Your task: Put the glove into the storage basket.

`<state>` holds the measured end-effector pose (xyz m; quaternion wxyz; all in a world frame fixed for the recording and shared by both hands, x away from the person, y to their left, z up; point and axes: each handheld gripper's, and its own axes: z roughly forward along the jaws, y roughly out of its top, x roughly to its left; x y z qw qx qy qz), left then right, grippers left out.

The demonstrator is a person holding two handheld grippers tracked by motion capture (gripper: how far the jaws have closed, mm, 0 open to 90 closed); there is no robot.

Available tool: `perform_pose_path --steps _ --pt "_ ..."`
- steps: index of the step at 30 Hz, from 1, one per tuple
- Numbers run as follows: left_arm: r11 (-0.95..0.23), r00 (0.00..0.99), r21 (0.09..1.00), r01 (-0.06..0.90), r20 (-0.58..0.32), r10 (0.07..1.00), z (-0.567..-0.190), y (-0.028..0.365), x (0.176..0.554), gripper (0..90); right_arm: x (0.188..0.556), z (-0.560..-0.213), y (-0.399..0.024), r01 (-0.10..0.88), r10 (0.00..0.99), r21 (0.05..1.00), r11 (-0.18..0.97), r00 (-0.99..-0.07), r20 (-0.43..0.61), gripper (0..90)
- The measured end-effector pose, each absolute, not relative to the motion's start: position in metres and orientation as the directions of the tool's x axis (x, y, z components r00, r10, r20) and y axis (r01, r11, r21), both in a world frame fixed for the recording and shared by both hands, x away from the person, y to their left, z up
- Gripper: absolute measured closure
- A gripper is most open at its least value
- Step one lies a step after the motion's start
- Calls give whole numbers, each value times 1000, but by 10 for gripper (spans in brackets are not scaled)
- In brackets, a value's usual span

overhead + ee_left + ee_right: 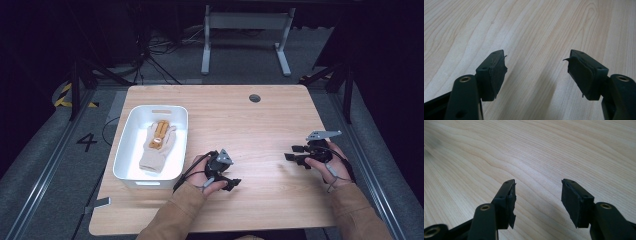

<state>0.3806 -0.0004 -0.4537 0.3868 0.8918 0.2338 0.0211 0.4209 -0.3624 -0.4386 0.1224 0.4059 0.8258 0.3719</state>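
Both grippers, left (231, 183) & right (292, 153), sit spread & empty nr table's (260, 120) front edge, glove (156, 146) parked in bin (126, 145) by left edge, prob. stowed.

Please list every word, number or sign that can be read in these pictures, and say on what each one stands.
"4": a dark number on the grey floor, left of the table.
Yellow and black hazard stripes: a sign without text, on the floor farther back.
Nothing readable on the bin, the gloves or the grippers.

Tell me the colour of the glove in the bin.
Beige glove with orange fingers, clearest in the high view.
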Motion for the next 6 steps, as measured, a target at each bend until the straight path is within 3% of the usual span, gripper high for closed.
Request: perform_pose_path --steps 6 --pt "-583 885 699 414 -159 437 -453 0 378 306 423 -439 -361 578 762 714 394 -641 98 458"
